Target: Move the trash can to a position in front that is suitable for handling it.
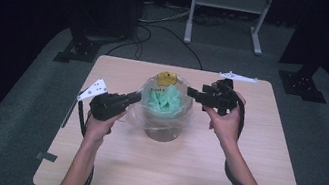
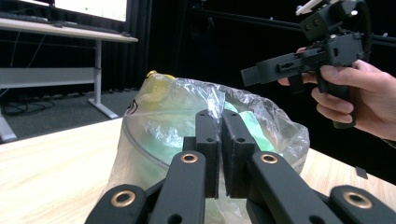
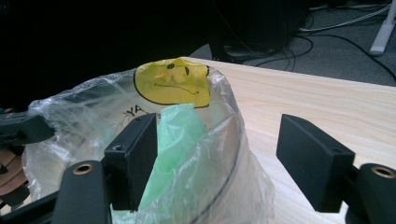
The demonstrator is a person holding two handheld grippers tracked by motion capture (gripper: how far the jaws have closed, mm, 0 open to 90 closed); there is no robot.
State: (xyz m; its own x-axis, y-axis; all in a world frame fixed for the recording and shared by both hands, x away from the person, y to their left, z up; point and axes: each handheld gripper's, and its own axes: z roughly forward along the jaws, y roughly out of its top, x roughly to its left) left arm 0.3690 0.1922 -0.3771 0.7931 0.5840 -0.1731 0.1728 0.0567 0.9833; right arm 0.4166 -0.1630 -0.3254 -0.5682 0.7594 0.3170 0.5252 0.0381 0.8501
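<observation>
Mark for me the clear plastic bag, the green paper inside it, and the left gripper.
clear plastic bag (image 3: 70, 116), right gripper view, on its crinkled left wall.
green paper (image 1: 167, 99), high view, on the crumpled middle.
left gripper (image 2: 220, 140), left gripper view, between its closed jaw tips pinching the bag.

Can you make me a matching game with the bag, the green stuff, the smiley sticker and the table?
Things:
1. plastic bag
2. crumpled paper
3. smiley face
4. table

Descriptions:
A. yellow
B. light wood
C. clear, pinched by the left gripper
D. green, inside the bag

Pairs: 1-C, 2-D, 3-A, 4-B
</observation>
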